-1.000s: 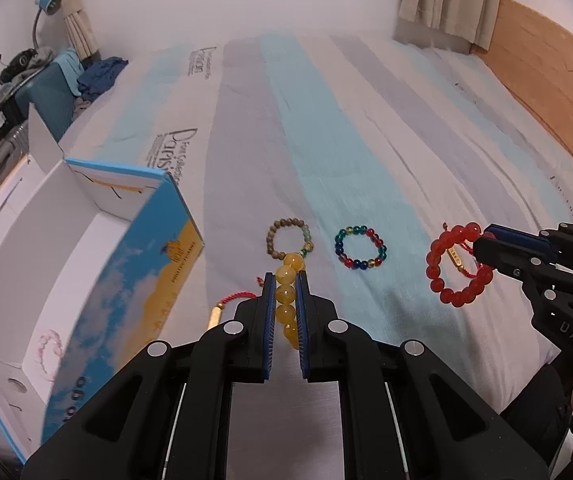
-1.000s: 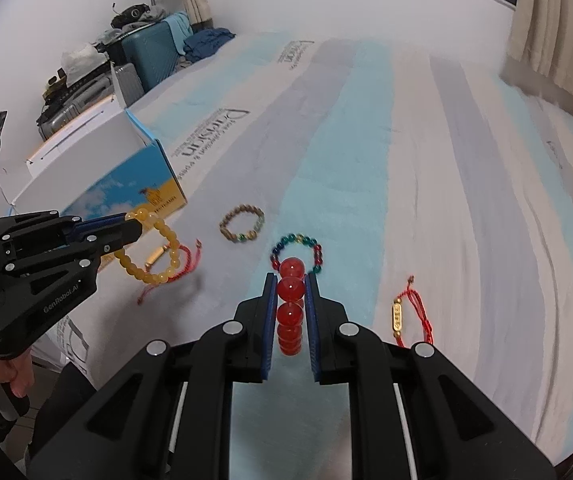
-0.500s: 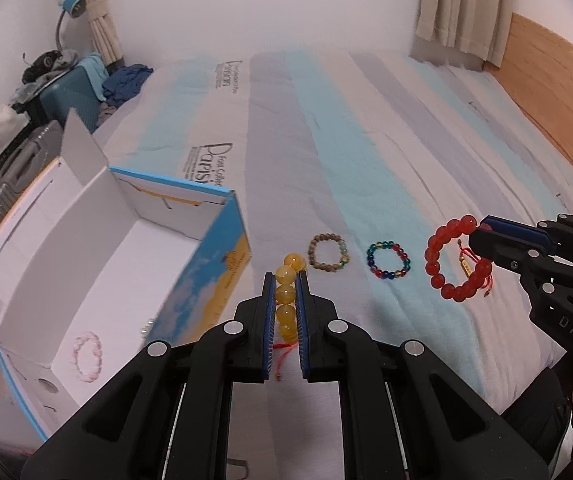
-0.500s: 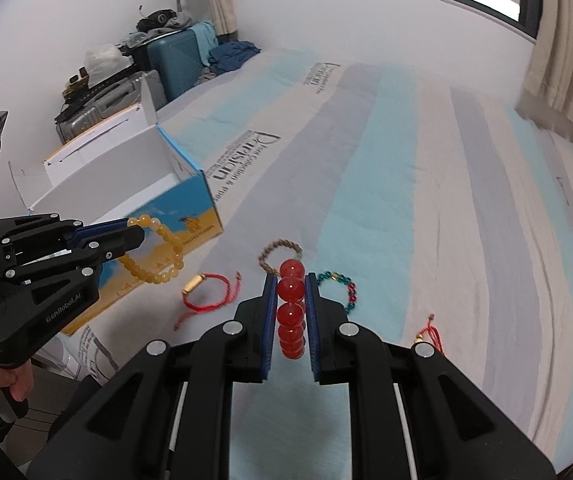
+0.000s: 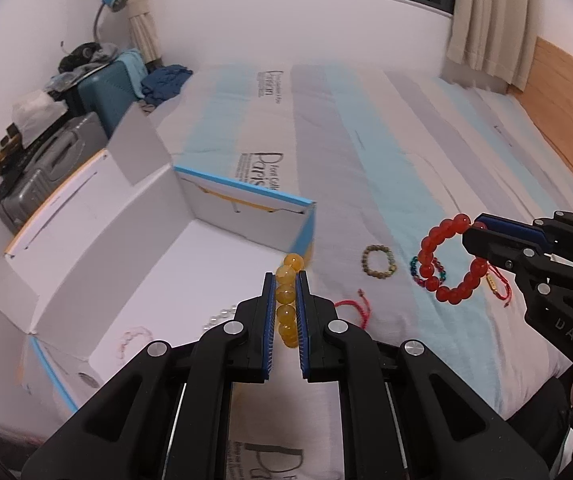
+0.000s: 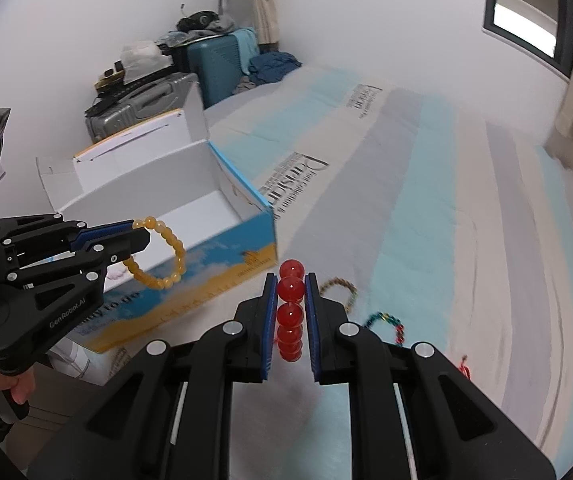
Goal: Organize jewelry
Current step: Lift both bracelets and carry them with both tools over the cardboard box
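Inside the open box point(image 5: 222, 236), a pale pink bracelet point(image 5: 132, 338) and a whitish beaded piece point(image 5: 219, 317) are faint and hard to make out, the latter partly hidden behind the left tongs point(image 5: 285, 284). These tongs are clamped on the yellow bead bracelet point(image 5: 286, 300), held above the box's near right corner. Right of the box, the right tongs point(image 6: 290, 286) are clamped on the red bead bracelet point(image 6: 289, 316), hanging over the bed point(image 5: 366, 128), where a brown bracelet point(image 5: 378, 261), a multicoloured bracelet point(image 6: 386, 322) and red cord bracelets point(image 5: 352, 308) lie.
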